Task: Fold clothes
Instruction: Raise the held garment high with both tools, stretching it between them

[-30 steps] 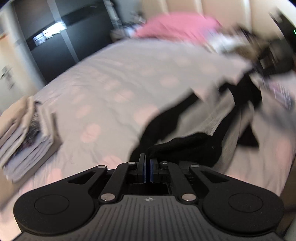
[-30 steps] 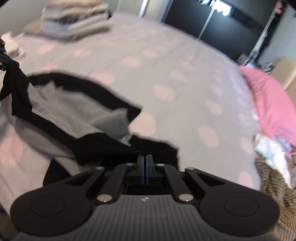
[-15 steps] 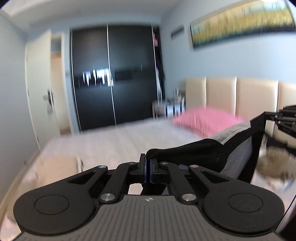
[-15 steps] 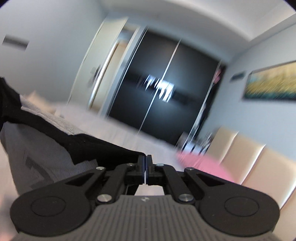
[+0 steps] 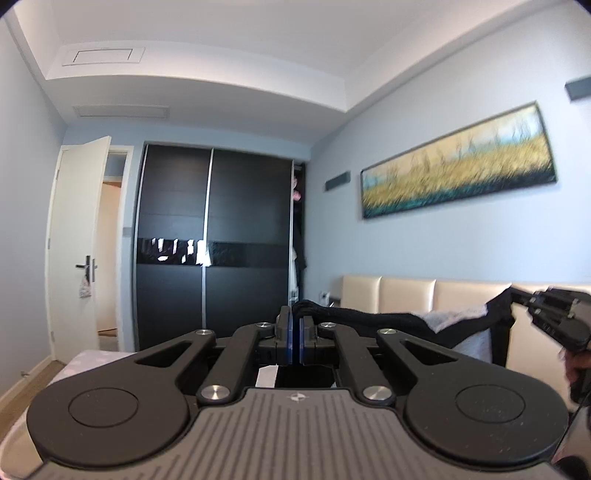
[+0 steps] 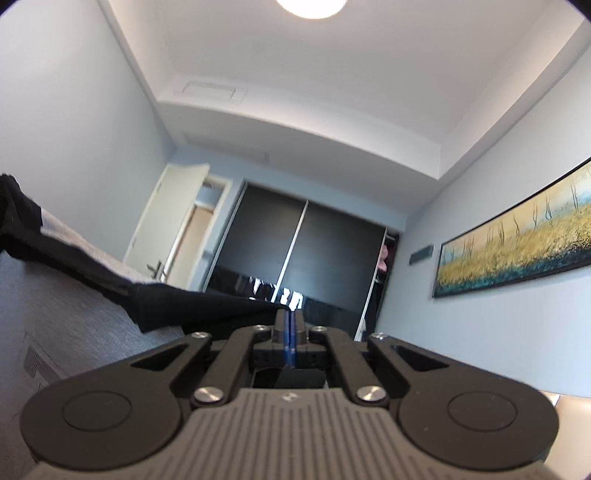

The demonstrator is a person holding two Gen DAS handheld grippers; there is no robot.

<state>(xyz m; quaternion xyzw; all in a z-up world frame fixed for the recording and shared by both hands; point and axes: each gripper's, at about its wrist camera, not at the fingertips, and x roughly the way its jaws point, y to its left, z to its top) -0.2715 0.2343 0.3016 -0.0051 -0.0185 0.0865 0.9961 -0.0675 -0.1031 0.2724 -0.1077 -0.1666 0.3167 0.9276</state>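
We hold a grey garment with black trim (image 5: 439, 318) aloft in a bedroom, its top edge stretched roughly level between our two grippers, so its long axis runs side to side across the room. The left gripper (image 5: 294, 326) points level toward the black sliding wardrobe (image 5: 210, 236), jaws together and pinching the black hem, which leaves the pads to the right. At that view's far right the right gripper (image 5: 524, 301) grips the other end of the same edge, a hand (image 5: 576, 363) partly visible behind it. From the right wrist, that gripper (image 6: 289, 325) tilts slightly upward toward the ceiling light (image 6: 310, 5), jaws clamped on black trim that runs away to the left; the grey body of the garment (image 6: 66, 314) hangs below it. How far down the cloth hangs we cannot tell, since both cameras look over it. A long landscape painting (image 5: 458, 166) hangs above the padded cream headboard (image 5: 406, 295); a white door (image 5: 77, 243) stands open beside the wardrobe.
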